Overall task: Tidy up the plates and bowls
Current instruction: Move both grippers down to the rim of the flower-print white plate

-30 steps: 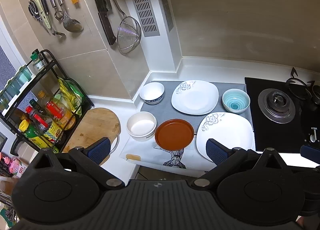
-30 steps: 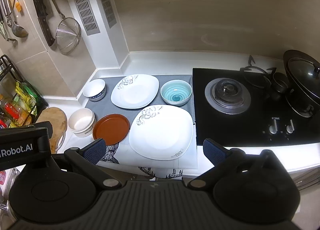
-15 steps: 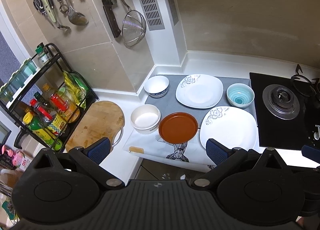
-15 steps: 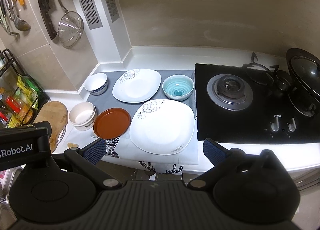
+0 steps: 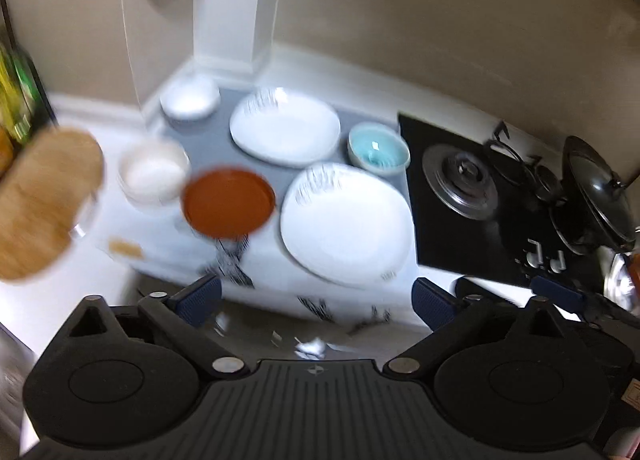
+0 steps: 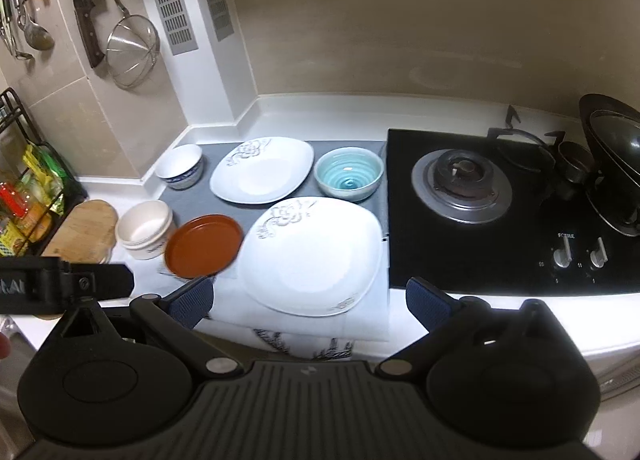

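On the counter mat lie a large white square plate (image 6: 312, 254) at the front, a second white plate (image 6: 262, 169) behind it, a brown round plate (image 6: 203, 245), a teal bowl (image 6: 348, 176), a blue-patterned white bowl (image 6: 180, 166) and a cream bowl (image 6: 145, 228). The blurred left wrist view shows the same set: large plate (image 5: 346, 224), brown plate (image 5: 228, 202), teal bowl (image 5: 378, 148). My left gripper (image 5: 318, 300) and right gripper (image 6: 308, 300) are open and empty, above the counter's front edge.
A black gas hob (image 6: 500, 204) with a lidded wok (image 6: 612, 184) lies right of the mat. A wooden board (image 6: 82, 230) and a bottle rack (image 6: 28, 196) stand at the left. A strainer (image 6: 132, 50) and utensils hang on the wall.
The left gripper has swung quickly to the right and its view is now blurred. The right gripper has moved closer to the plates. No dish has moved.
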The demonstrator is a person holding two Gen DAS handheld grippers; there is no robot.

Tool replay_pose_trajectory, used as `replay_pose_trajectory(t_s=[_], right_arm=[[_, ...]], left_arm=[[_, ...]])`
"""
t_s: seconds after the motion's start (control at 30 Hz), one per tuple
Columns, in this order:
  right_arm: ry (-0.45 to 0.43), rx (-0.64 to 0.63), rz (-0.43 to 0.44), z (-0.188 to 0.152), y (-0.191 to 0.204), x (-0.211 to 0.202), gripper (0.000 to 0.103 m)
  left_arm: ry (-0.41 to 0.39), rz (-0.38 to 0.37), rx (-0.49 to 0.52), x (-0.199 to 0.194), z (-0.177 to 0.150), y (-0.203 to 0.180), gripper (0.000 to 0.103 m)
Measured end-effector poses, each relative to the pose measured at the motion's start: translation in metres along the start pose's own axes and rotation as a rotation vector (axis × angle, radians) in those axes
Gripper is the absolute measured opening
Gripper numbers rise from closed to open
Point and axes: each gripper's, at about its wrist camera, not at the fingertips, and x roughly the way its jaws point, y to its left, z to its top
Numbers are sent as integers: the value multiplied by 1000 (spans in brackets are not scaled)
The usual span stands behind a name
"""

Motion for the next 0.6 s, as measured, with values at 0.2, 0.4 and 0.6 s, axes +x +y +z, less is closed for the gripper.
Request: replay_pose_trajectory(t_s=[0.2, 0.4, 0.6], right_arm=[[-53, 80, 115, -5, -45, 14, 103], [-20, 103, 93, 3, -63, 54, 103], [120, 397, 180, 15, -91, 113, 69]], left_arm=[[62, 84, 2, 50, 14, 26, 91], [150, -12, -35, 111, 52, 55, 79], [254, -135, -100, 185, 90, 76, 59]])
